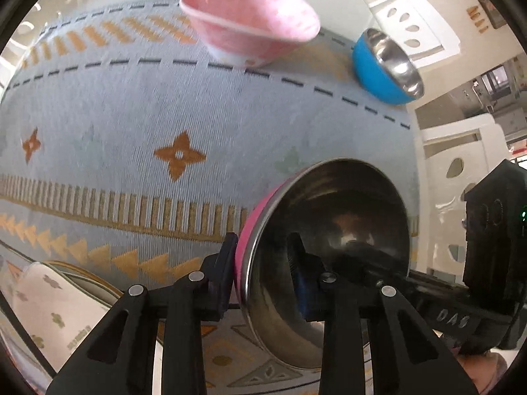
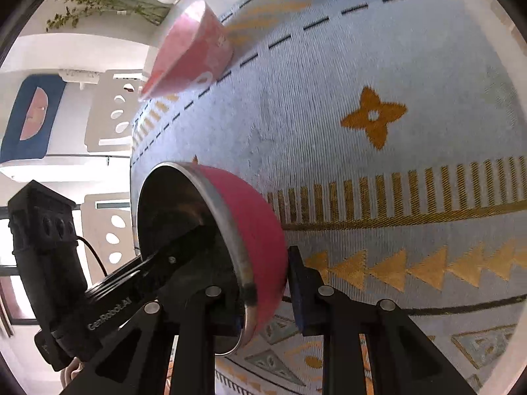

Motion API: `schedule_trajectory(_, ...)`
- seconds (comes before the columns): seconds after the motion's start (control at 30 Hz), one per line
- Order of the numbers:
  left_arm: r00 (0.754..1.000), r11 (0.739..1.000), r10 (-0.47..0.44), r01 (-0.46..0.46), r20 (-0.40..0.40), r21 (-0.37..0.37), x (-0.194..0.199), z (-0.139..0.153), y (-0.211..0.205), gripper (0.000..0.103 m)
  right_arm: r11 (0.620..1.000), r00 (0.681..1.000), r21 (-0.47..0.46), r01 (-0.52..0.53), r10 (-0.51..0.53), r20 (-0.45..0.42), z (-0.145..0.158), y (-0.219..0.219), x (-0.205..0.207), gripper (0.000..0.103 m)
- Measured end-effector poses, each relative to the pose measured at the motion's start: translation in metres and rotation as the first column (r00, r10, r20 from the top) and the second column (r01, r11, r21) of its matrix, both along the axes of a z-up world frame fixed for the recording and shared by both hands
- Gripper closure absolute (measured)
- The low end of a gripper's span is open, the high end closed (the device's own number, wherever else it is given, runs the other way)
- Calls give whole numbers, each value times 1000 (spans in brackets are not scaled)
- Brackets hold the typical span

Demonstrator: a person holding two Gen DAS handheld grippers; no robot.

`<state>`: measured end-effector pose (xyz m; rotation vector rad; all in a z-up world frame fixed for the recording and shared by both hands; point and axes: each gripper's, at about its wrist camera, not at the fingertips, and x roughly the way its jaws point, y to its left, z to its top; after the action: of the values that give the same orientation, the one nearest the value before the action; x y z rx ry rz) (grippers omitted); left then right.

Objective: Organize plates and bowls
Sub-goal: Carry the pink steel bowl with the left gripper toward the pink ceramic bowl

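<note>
Count: 3 bowls on the patterned cloth (image 1: 115,105) – pink-and-steel bowl (image 1: 329,256), pink ceramic bowl (image 1: 250,23), blue-and-steel bowl (image 1: 378,65). 1 patterned plate (image 1: 49,309) at near edge.

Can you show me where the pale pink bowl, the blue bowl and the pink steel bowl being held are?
pale pink bowl (image 1: 250,23): left wrist view, on its inner wall.
blue bowl (image 1: 375,75): left wrist view, on its blue outer side.
pink steel bowl (image 2: 257,227): right wrist view, on its pink outer wall.

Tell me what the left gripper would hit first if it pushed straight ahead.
The left gripper already clamps the pink steel bowl; straight ahead lies probably the patterned cloth, though depth is unclear.
</note>
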<state>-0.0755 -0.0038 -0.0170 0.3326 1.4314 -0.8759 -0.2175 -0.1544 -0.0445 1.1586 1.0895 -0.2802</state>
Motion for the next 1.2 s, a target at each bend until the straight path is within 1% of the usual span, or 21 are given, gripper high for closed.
schedule_trajectory(0.07, 1000, 1000, -6, 6, 3, -17, 9, 6, -2, 75, 999, 999, -18, -30, 30, -25, 8, -3, 8, 82)
schedule_trajectory(0.13, 1000, 999, -19, 20, 14, -44, 15, 18, -9, 75, 998, 999, -54, -32, 30, -38, 20, -8, 15, 81)
schedule_trajectory(0.2, 999, 998, -27, 28, 26, -63, 20, 29, -15, 75, 998, 999, -63, -30, 27, -42, 30, -14, 21, 81)
schedule_trajectory(0.3, 999, 995, -28, 30, 24, -97, 36, 47, -19, 75, 996, 1000, -83, -15, 13, -22, 49, -24, 30, 81)
schedule_trajectory(0.4, 997, 991, -73, 77, 38, -113, 56, 66, -35, 75, 993, 1000, -118, -2, 4, 18, 76, -39, 44, 81)
schedule_trajectory(0.5, 997, 987, -70, 74, 32, -141, 78, 82, -48, 75, 991, 998, -130, 4, 4, 57, 101, -58, 64, 80)
schedule_trajectory(0.6, 994, 986, -71, 83, 82, -148, 94, 95, -60, 75, 982, 998, -189, 0, 11, 60, 127, -71, 90, 80)
schedule_trajectory(0.67, 996, 984, -46, 60, 81, -169, 109, 101, -64, 74, 978, 998, -208, 1, 13, 65, 138, -79, 108, 80)
schedule_trajectory(0.77, 999, 979, -1, 8, 37, -204, 132, 100, -66, 74, 974, 997, -225, -2, 18, 70, 148, -88, 128, 80)
schedule_trajectory(0.83, 999, 978, 7, 1, 40, -208, 142, 98, -70, 74, 973, 997, -230, -2, 19, 70, 149, -98, 139, 80)
schedule_trajectory(0.9, 999, 981, 9, 0, 49, -194, 152, 91, -74, 74, 973, 997, -230, -4, 21, 69, 148, -103, 151, 80)
schedule_trajectory(1.13, 999, 986, 36, -33, 12, -166, 178, 57, -78, 74, 979, 999, -204, -10, 18, 38, 119, -112, 182, 80)
schedule_trajectory(1.2, 999, 987, 30, -28, 12, -157, 181, 49, -80, 74, 982, 999, -190, -6, 12, 34, 109, -114, 187, 80)
